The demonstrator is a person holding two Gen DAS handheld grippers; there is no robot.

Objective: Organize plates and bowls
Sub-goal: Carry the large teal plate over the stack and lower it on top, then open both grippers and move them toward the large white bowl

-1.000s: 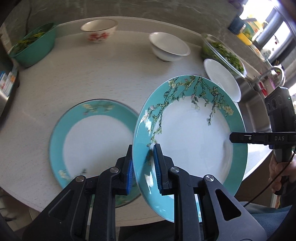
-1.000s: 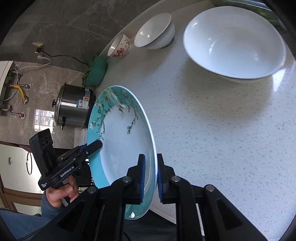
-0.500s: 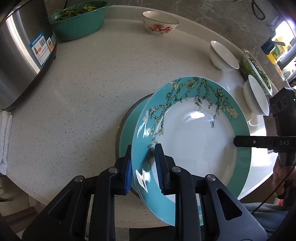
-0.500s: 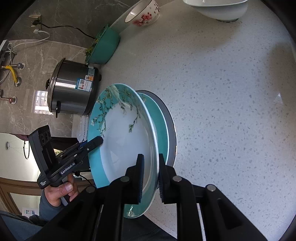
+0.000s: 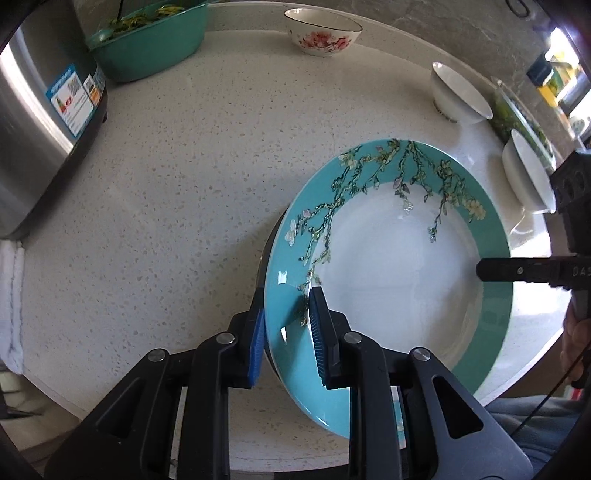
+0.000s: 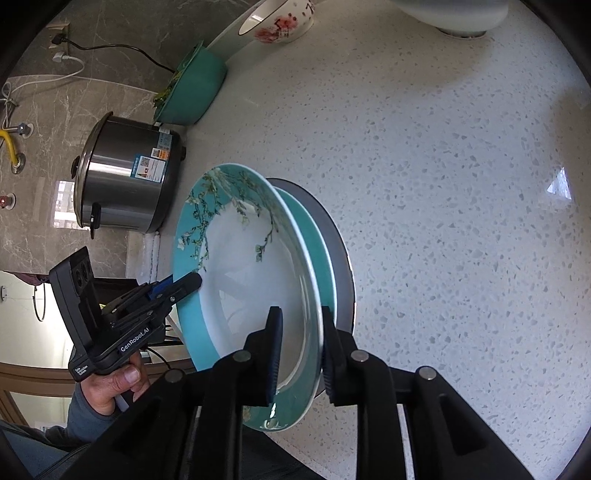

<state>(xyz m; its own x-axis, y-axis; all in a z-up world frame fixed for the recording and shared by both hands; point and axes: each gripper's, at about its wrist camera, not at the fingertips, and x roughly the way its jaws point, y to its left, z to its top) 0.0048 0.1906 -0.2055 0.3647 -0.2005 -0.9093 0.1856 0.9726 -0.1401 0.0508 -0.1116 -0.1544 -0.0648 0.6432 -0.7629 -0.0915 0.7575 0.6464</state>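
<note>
A teal-rimmed plate with a blossom pattern (image 5: 399, 258) (image 6: 240, 266) lies stacked on a second teal plate (image 6: 314, 236), whose edge shows beneath it. My left gripper (image 5: 286, 332) straddles the top plate's near rim, jaws parted with gaps to the rim. My right gripper (image 6: 299, 350) straddles the opposite rim, jaws also parted. Each gripper shows in the other's view, the right (image 5: 524, 271) and the left (image 6: 173, 288). A floral bowl (image 5: 323, 35) and white bowls (image 5: 458, 96) (image 5: 528, 173) stand at the counter's back and right.
A steel rice cooker (image 5: 37, 122) (image 6: 125, 177) stands at the left. A teal bowl of greens (image 5: 147, 40) (image 6: 192, 88) sits beside it. A glass dish of greens (image 5: 517, 110) is at the far right. The speckled counter's (image 5: 184, 184) curved front edge runs under the plates.
The top plate came down over the lower plate and now rests on it. Both grippers' jaws have widened off the rim.
</note>
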